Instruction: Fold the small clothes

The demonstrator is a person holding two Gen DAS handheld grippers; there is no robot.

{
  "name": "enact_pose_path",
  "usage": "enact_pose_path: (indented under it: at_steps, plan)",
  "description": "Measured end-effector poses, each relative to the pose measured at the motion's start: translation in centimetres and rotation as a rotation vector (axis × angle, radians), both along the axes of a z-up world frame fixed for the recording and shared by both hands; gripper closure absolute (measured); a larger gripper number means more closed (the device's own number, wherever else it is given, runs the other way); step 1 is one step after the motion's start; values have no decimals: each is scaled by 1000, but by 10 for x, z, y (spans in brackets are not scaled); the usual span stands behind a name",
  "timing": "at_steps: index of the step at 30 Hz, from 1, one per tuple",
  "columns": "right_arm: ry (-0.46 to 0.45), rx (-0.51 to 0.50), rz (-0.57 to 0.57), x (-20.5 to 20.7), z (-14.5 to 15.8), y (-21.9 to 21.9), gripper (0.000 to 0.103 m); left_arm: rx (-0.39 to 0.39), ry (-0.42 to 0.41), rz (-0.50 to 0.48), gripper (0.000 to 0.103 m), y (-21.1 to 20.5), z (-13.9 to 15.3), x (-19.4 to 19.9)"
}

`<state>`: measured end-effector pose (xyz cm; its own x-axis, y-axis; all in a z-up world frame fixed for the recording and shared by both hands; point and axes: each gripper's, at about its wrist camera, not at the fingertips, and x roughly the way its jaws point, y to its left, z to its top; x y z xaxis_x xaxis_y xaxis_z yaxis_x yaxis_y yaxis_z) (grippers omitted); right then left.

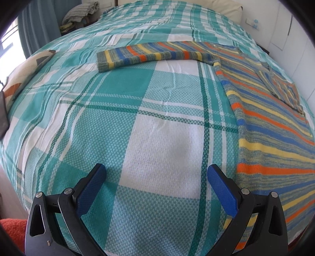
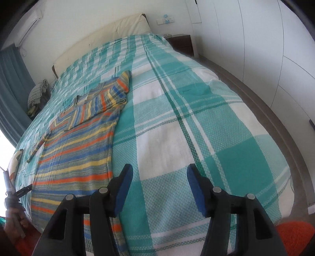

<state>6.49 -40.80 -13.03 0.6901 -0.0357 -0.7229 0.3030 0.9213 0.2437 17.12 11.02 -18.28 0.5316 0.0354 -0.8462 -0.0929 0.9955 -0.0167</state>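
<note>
A striped knit sweater [image 1: 271,122] in orange, blue, yellow and grey lies flat on the bed. In the left wrist view its body is at the right and one sleeve [image 1: 149,55] stretches out to the left. The other sleeve [image 2: 102,100] is folded across the chest in the right wrist view, where the sweater [image 2: 78,153] lies to the left. My left gripper [image 1: 156,173] is open and empty, above bare cover left of the sweater's hem. My right gripper [image 2: 159,175] is open and empty, above the cover just right of the hem.
The bed has a teal and white checked cover [image 1: 122,118]. A patterned pillow [image 1: 23,76] lies at the left edge. Folded cloths [image 1: 82,13] sit beyond the bed. A headboard [image 2: 110,35], a nightstand [image 2: 181,43] and white wardrobe doors [image 2: 265,49] stand around it.
</note>
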Motion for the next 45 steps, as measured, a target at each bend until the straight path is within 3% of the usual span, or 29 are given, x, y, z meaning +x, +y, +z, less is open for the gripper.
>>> enact_pose_path:
  at_steps: [2,41,44,45]
  plan:
    - [-26,-24,-29,-2,4,-3,38,7,-2,-2,0,-1,-1,0]
    - [-3,-64,0,5,-10,9,38,27,-7,-7,0,-5,-3,-1]
    - [-2,-68,3,5,-11,11,38,-3,27,-12,1,-2,2,2]
    - [0,-70,3,5,-11,12,38,-60,30,-7,1,4,8,1]
